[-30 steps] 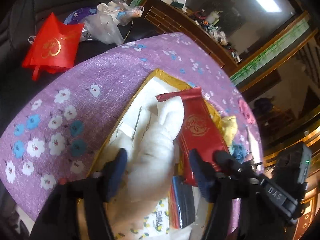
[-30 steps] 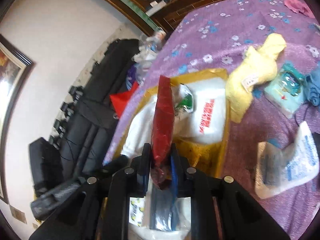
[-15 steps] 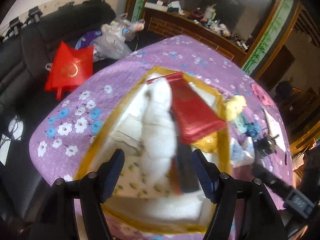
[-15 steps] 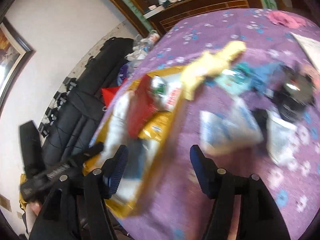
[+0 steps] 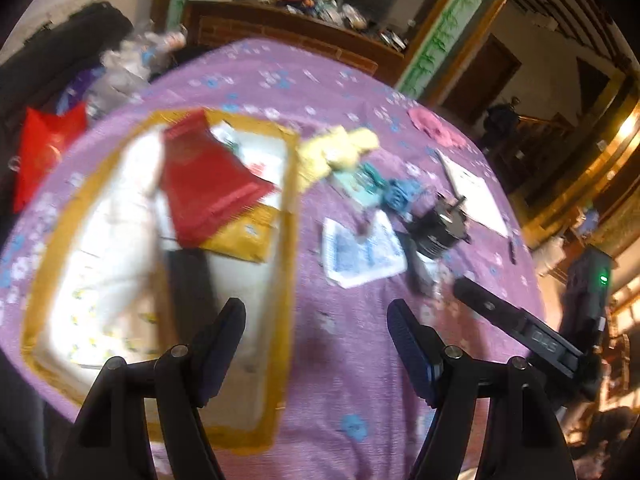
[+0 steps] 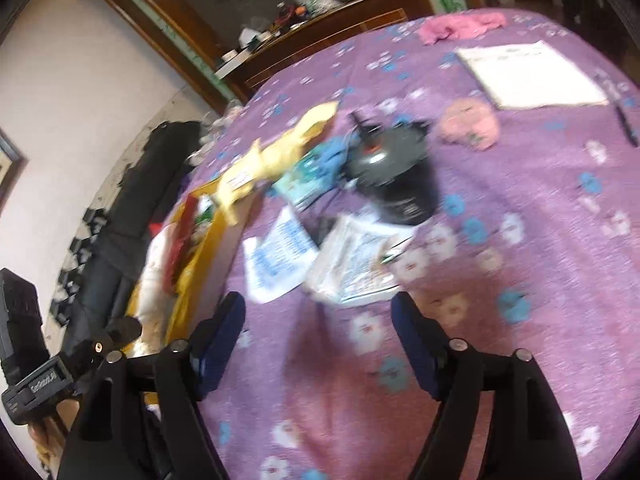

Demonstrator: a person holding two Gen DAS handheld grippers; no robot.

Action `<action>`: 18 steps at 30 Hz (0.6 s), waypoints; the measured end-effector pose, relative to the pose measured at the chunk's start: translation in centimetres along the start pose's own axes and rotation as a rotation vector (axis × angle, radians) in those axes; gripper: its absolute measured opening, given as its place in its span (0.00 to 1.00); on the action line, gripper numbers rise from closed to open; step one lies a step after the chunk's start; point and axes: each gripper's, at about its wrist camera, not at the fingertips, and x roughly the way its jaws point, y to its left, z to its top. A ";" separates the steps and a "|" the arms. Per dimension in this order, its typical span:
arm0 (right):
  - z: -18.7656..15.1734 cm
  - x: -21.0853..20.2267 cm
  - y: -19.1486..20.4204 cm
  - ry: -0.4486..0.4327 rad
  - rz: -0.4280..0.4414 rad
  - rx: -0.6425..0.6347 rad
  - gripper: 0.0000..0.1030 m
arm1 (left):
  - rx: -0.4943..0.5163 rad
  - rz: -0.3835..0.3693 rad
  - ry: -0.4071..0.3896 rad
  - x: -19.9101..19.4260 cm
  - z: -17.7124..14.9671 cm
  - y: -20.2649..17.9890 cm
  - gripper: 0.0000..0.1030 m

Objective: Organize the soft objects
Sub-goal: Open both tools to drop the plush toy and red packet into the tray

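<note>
A yellow-rimmed tray (image 5: 290, 216) on the purple flowered table holds a white towel (image 5: 116, 216), a red packet (image 5: 208, 184) and other soft packs; its side also shows in the right wrist view (image 6: 188, 280). A yellow cloth (image 5: 340, 152) (image 6: 280, 152), a teal packet (image 5: 360, 188), a blue cloth (image 5: 400, 194) and white-blue packets (image 5: 360, 252) (image 6: 280, 256) lie on the table. My left gripper (image 5: 316, 340) is open and empty above the tray's right edge. My right gripper (image 6: 316, 336) is open and empty, just short of the packets.
A dark grey jar (image 6: 392, 172) stands beside the packets. A pink cloth (image 6: 460, 26), a pink soft toy (image 6: 470, 122), a white notepad (image 6: 528, 74) and a pen (image 6: 626, 126) lie farther back. A red bag (image 5: 44, 152) sits on the black sofa at left.
My right gripper let go of the red packet, which now lies in the tray. Both grippers opened, pulled back and swung right toward the loose packets.
</note>
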 end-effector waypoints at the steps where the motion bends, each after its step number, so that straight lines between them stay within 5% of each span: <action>1: 0.4 0.4 -0.2 0.004 -0.013 -0.006 0.77 | -0.002 -0.021 0.023 0.5 0.2 -0.3 0.74; 9: 2.9 5.0 -2.0 0.049 0.045 0.064 0.75 | 0.085 0.024 0.050 3.2 3.3 -3.6 0.74; 15: 2.3 5.3 -2.3 0.022 0.022 0.065 0.60 | 0.316 0.146 0.079 6.9 4.8 -7.3 0.74; 18: 2.0 5.5 -1.8 0.029 0.018 0.043 0.55 | 0.374 0.134 0.102 8.0 4.8 -8.0 0.74</action>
